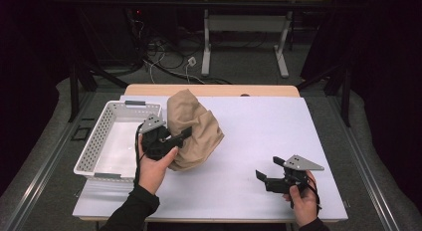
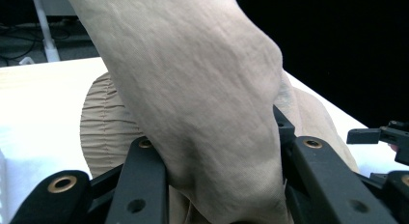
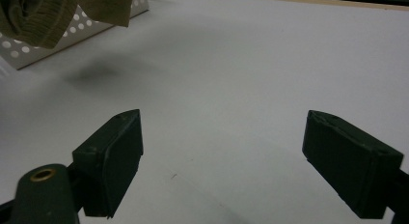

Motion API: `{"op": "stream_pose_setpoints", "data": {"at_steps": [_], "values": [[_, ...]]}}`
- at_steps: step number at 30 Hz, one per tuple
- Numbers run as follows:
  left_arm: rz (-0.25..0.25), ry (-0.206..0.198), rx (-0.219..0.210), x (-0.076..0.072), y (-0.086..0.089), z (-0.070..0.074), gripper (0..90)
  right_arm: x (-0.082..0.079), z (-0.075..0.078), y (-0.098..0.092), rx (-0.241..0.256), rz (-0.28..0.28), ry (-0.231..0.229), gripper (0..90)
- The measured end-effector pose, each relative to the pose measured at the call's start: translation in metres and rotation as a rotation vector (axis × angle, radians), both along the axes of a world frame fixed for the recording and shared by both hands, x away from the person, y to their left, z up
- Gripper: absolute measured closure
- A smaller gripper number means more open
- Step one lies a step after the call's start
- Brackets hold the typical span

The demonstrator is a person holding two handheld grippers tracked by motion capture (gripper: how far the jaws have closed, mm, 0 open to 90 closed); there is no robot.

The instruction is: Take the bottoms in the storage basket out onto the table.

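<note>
Beige cloth [image 1: 194, 131] is clamped between the jaws of the left gripper [image 1: 183, 135], beside the white basket [image 1: 99, 141]. The right gripper [image 1: 267, 168] rests with jaws apart.

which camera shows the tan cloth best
The high view: it shows the whole cloth bunched beside the basket, with the left gripper clamped on it. The left gripper view shows a close-up fold pinched between the jaws. The right gripper view catches a hanging corner at top left.
</note>
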State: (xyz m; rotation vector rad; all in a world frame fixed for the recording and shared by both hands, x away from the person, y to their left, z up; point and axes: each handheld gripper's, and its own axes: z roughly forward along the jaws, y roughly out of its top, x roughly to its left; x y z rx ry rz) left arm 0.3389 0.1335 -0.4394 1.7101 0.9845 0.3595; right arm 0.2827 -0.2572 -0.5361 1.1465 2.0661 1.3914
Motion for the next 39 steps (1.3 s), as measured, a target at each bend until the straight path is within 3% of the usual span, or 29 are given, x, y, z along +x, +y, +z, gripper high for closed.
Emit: {"op": "stream_pose_setpoints", "data": {"at_steps": [13, 39], "values": [[-0.02, 0.039, 0.005, 0.0, -0.01, -0.019, 63.6, 0.0, 0.0, 0.001, -0.002, 0.007, 0.007, 14.1], [-0.05, 0.066, 0.004, 0.006, -0.031, -0.038, 63.5, 0.0, 0.0, 0.0, 0.001, 0.007, 0.006, 14.1]]}}
